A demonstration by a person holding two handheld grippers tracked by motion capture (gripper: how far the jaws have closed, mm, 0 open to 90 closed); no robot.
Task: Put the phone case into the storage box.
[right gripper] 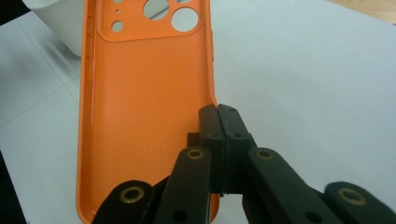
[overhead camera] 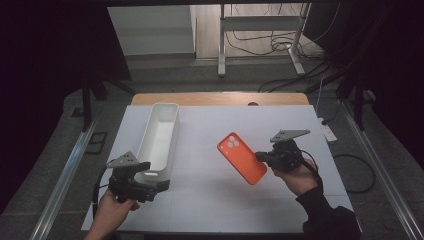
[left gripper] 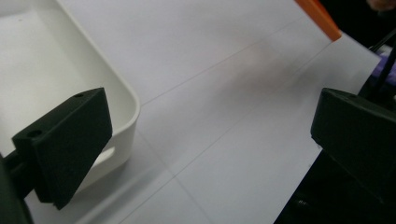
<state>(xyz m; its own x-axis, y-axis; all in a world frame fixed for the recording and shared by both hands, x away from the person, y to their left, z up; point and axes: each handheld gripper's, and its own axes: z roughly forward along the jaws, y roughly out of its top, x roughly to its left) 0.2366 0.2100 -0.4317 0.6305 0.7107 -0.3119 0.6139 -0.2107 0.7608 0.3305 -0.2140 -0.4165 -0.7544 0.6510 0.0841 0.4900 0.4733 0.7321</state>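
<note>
Orange rubbery phone case point(overhead camera: 241, 158) was pinched by its edge in the tightly closed right gripper point(overhead camera: 265, 157), lifted for the long white plastic bin point(overhead camera: 161, 137), while the left gripper point(overhead camera: 161, 185) waited wide open, holding nothing.

I am holding the orange phone case point(overhead camera: 242, 158) by the rim of its long right edge, right of the table's middle. It is a soft-looking shell with a finely dotted inner face, which is facing up, and round camera cut-outs point(right gripper: 171, 13) at its far end. It is lying slantwise, camera end pointing far and left, near end pointing right. Small button slots are running along its left rim.
</note>
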